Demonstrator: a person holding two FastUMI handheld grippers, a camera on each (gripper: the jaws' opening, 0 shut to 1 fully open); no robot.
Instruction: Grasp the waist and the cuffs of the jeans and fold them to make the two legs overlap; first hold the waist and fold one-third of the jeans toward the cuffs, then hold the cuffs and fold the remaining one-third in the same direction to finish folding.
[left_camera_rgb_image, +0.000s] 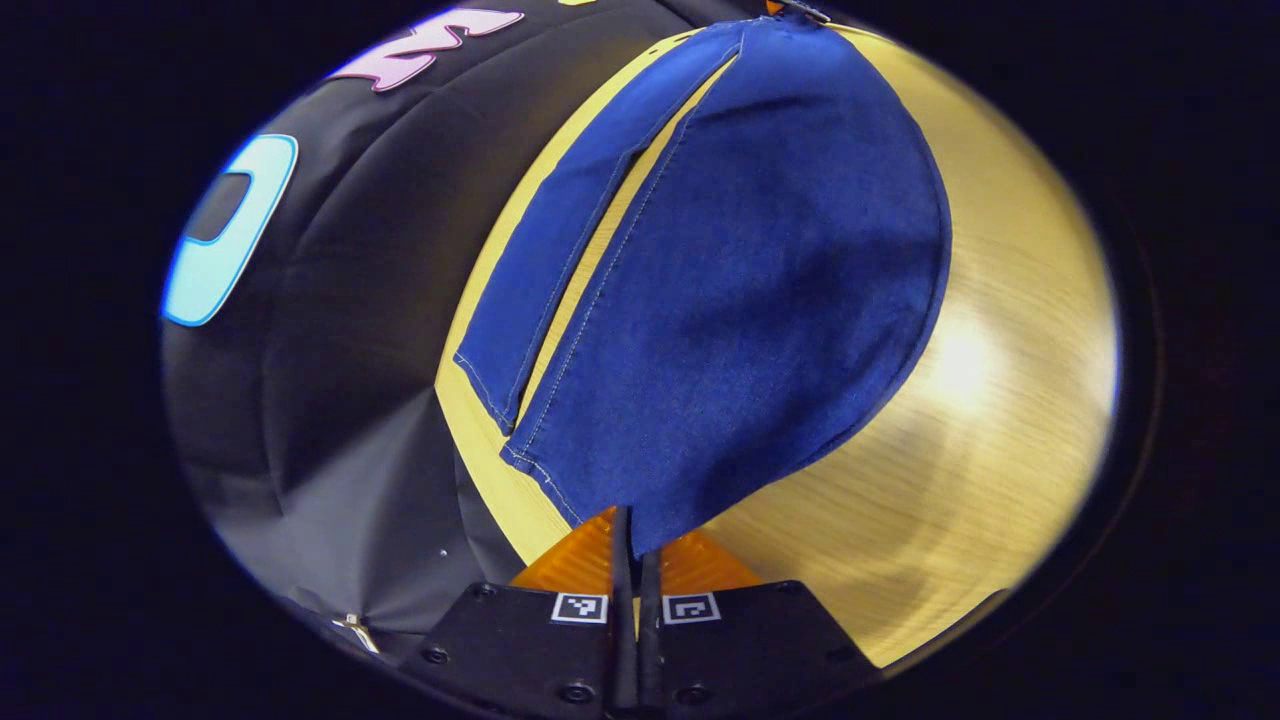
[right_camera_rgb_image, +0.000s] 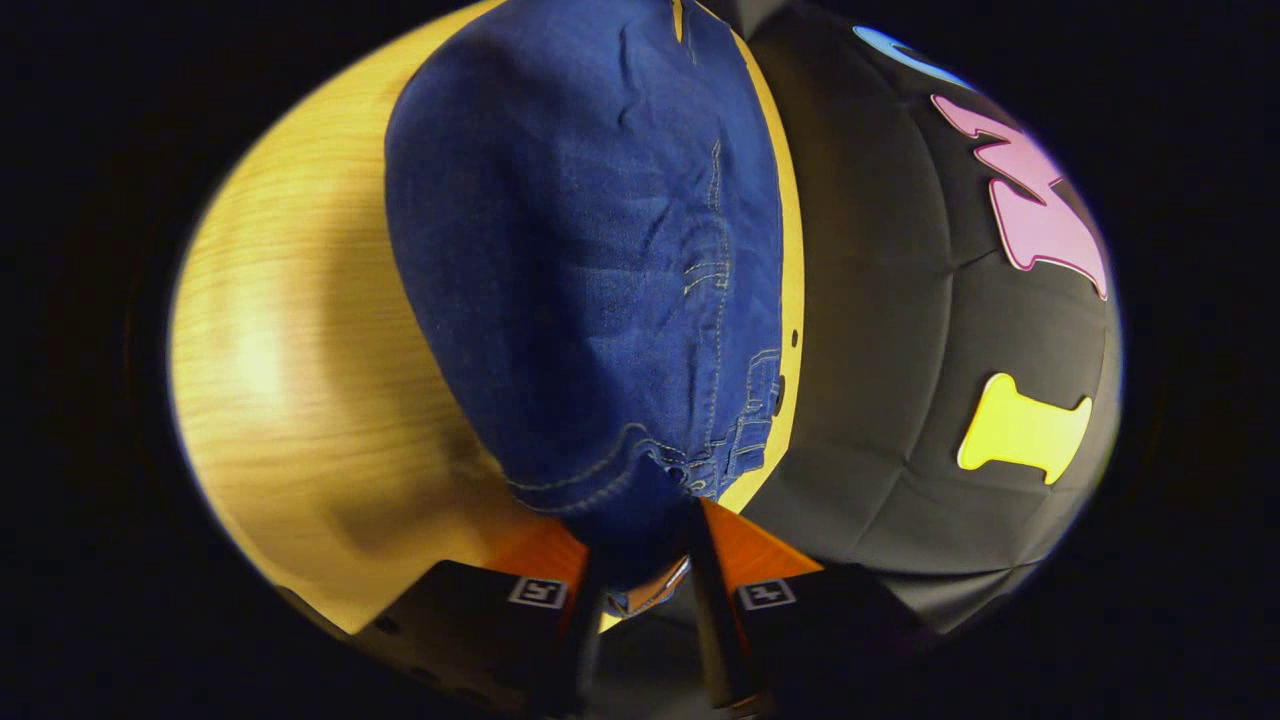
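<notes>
Jeans (left_camera_rgb_image: 740, 300) pinched at both ends

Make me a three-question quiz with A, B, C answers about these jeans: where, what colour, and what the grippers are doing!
1. Where do the jeans lie?
A. on a wooden table
B. on a chair
C. in a basket

2. What colour are they?
A. red
B. blue
C. white

3. The left hand-held gripper is
A. wide open
B. holding a cup
C. shut on a cuff

Answers: A, the table shows wood grain around the denim; B, the cloth is blue; C, its fingers pinch the cuff hem, while the right hand-held gripper pinches the waist.
</notes>
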